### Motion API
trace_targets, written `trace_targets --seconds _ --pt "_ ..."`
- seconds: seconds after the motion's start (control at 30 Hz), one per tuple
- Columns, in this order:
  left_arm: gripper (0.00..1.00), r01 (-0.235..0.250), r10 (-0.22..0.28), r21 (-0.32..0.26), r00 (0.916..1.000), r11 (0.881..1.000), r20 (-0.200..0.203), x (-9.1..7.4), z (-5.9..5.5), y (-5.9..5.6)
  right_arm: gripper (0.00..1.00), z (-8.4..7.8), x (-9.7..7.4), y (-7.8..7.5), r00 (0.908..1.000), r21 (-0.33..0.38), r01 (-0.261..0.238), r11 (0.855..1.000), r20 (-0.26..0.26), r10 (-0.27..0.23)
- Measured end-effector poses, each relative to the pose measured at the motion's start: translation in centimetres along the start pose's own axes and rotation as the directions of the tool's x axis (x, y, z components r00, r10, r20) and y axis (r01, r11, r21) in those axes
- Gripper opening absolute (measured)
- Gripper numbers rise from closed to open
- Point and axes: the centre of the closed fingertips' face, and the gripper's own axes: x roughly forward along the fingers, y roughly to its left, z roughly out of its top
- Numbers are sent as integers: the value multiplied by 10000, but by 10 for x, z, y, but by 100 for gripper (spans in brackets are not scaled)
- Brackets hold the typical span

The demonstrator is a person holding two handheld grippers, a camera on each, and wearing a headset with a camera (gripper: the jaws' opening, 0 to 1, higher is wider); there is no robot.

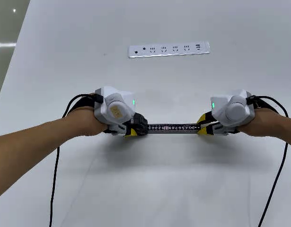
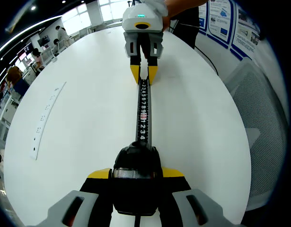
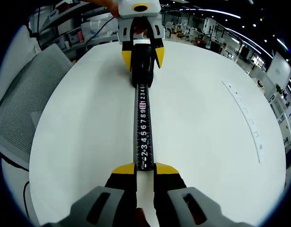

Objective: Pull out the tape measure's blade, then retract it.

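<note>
**A:** So, left gripper (image 2: 136,174) status?
**B:** Clamped on the tape measure case (image 2: 136,161), a yellow tip on either side of the black body.
**A:** Right gripper (image 3: 145,169)?
**B:** Pinched shut on the blade (image 3: 143,127) tip. The blade is pulled out and runs straight between the two grippers, numbers facing up, low over the table (image 1: 159,189). Can't tell if it touches.
**A:** Anything further out?
**B:** Power strip (image 1: 169,49) lies flat beyond the blade on the far side, well apart from both grippers.
</note>
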Motion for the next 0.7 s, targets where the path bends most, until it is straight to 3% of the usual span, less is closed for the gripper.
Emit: trace_targets --seconds 0.7 --pt "34 30 -30 6 10000 10000 -50 1 -1 0 11 -25 -21 1 9998 197 72 9998 -208 -68"
